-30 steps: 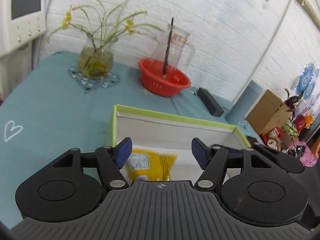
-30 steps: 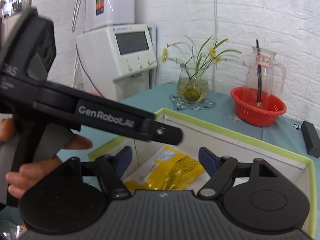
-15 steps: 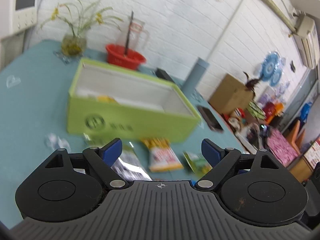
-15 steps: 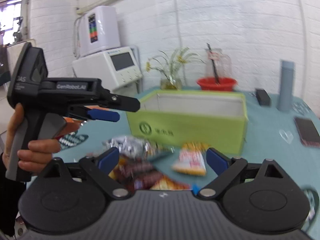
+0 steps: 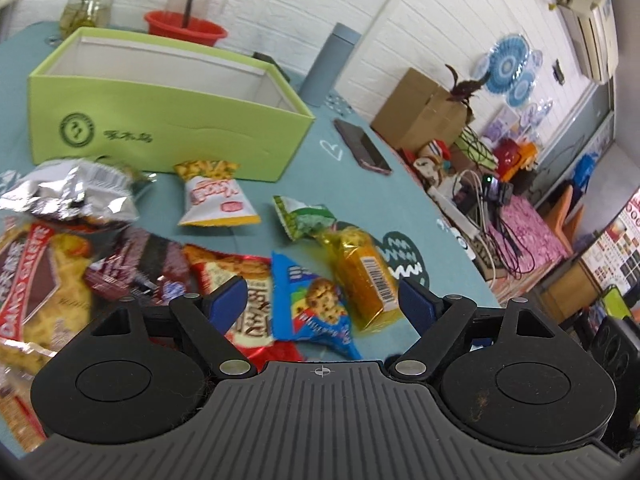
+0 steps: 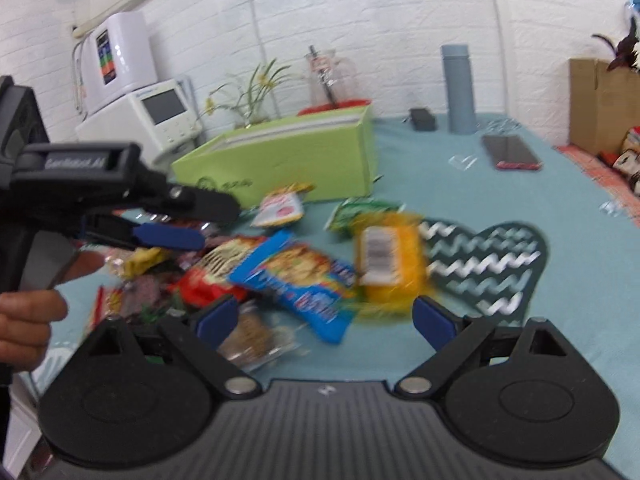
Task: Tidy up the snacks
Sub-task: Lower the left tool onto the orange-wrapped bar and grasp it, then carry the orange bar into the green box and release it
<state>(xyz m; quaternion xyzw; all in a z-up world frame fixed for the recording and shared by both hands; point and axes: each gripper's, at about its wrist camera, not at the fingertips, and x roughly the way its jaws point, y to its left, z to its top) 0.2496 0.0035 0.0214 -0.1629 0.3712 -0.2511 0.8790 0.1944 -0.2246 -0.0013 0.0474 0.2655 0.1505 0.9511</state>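
Observation:
A pile of snack packets lies on the teal table in front of a green box. My left gripper is open and empty above a blue cookie packet, beside a yellow packet and a red packet. A white and yellow packet and a green packet lie nearer the box. My right gripper is open and empty over the blue packet and the yellow packet. The left gripper shows at its left, hand-held.
A silver bag and a large yellow bag lie at left. A phone, a grey cylinder, a red bowl and a vase stand behind the box. A dark heart mat lies at right.
Both grippers have pulled back out of the green box, away from the yellow packet inside, and dropped low over the snack pile in front of it. Both stay open.

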